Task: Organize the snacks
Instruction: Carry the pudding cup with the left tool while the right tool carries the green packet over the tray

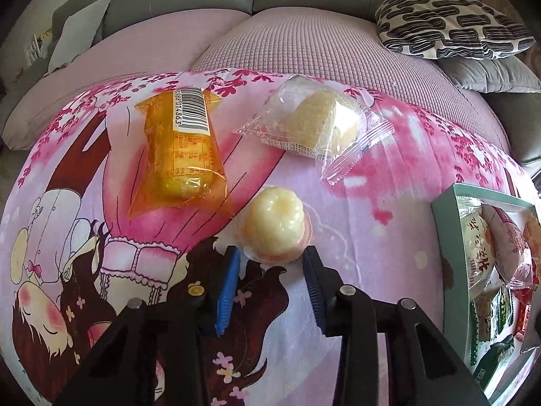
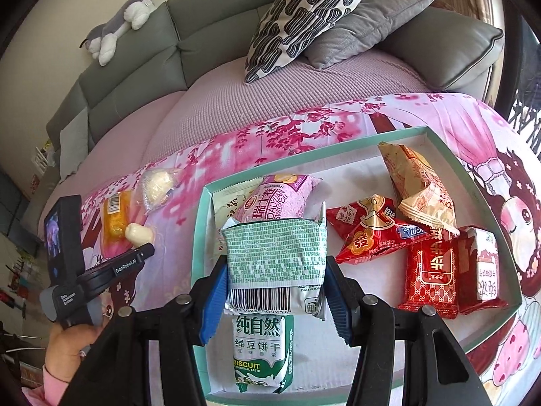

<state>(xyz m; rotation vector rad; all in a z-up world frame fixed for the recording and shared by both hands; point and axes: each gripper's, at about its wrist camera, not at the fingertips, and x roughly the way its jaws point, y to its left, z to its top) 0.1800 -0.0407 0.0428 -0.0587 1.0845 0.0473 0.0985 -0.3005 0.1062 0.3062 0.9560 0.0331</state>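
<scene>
Right gripper (image 2: 275, 270) clamps the green biscuit packet (image 2: 275, 260) over the box (image 2: 199, 237); left gripper (image 1: 272, 257) pinches the jelly cup (image 1: 274, 226), which needs lifting next.

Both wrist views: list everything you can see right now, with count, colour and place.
jelly cup: 1, pale yellow, on the blanket
orange packet: 1, left of the cup
clear packet: 1, pale cake inside, behind the cup
box: 1, teal rim, on the blanket
green biscuit packets: 2, one held, one in the box
pink packet: 1, in the box
red packets: 3, box right side
beige packet: 1, box rear
blanket: 1, pink cartoon print
cushions: 2, patterned and grey, on the sofa
plush toy: 1, grey-white, sofa back
left gripper: shut on the jelly cup
right gripper: shut on a green biscuit packet
hand: 1, holding the left gripper
</scene>
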